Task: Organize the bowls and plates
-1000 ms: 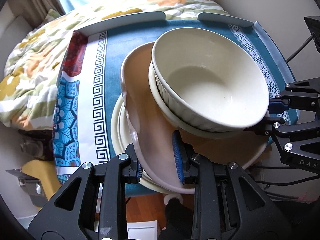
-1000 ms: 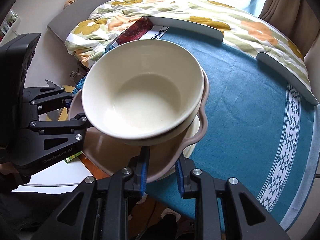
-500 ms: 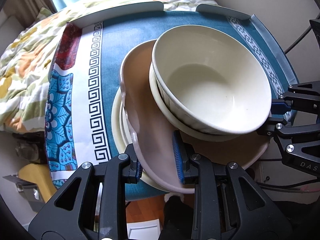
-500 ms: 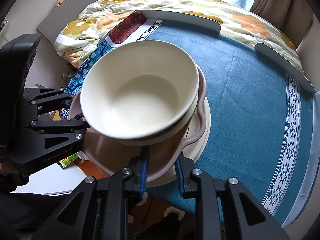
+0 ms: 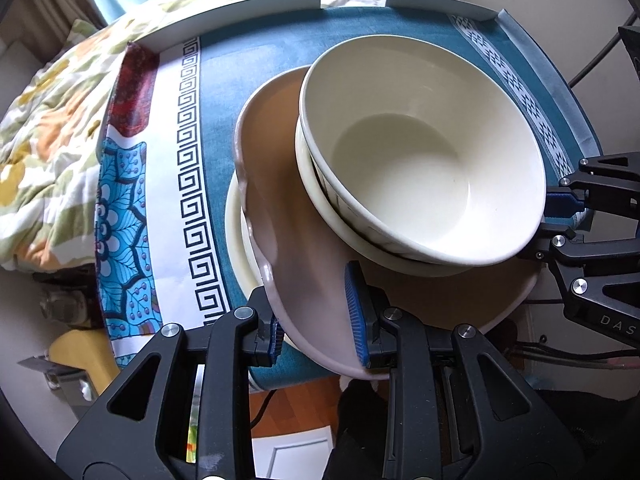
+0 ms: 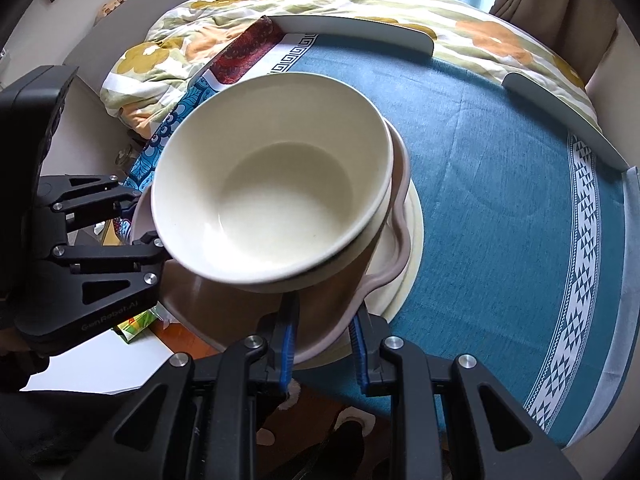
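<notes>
Cream bowl (image 5: 424, 168) sits nested in a second cream bowl (image 5: 320, 216), both stacked on a pinkish wavy-rimmed plate (image 5: 288, 216). My left gripper (image 5: 316, 320) has its jaws narrow, clamped on the plate's near rim, one blue pad above and one below. My right gripper (image 6: 322, 334) is the same: jaws narrow, pinching the opposite rim of that plate. Each gripper shows at the side edge of the other's view, so both hold the plate from opposite sides. Stack is tilted in the left view, the bowls leaning toward the right gripper. Plate hangs partly over a cream plate (image 6: 412, 264) that lies flat on the surface (image 6: 500, 184), near its front edge; can't tell whether the pink plate touches the cream one. Surface is covered by a teal cloth (image 5: 256, 64) with a white Greek-key border and a blue floral panel. Floral quilt (image 6: 400, 8) lies beyond the far edge. Wood floor and white paper visible below the near edge.
</notes>
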Demonstrator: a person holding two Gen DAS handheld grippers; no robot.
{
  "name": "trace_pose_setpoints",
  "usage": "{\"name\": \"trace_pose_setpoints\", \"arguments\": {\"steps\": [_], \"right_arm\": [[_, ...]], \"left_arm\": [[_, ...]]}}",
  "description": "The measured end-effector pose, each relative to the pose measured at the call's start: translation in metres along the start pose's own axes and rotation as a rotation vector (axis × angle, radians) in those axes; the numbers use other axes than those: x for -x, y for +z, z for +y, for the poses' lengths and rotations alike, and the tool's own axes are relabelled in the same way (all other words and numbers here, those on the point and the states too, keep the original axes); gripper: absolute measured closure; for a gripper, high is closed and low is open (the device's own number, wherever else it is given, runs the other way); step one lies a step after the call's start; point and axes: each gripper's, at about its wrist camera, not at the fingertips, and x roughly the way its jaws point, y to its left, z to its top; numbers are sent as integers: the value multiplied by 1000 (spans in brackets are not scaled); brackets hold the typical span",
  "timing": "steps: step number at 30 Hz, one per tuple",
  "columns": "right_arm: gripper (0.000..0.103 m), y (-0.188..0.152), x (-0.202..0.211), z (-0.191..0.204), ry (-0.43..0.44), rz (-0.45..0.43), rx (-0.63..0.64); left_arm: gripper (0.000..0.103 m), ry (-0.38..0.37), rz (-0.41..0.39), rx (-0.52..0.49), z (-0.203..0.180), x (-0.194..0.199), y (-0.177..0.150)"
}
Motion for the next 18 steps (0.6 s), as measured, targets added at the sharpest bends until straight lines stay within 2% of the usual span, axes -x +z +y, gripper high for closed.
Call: {"name": "trace_pose_setpoints", "arguments": {"steps": [4, 8, 16, 18], "right_arm": [[81, 0, -1, 2, -19, 5, 0], [81, -1, -2, 0, -26, 0, -13], [81, 1, -2, 3, -38, 9, -15], [81, 2, -2, 5, -46, 12, -13]], "left_arm": [[80, 6, 10, -11, -1, 1, 0], [79, 71, 10, -44, -10, 3, 0], [79, -68, -1, 27, 12, 5, -1], [78, -67, -6, 23, 13, 7, 0]]}}
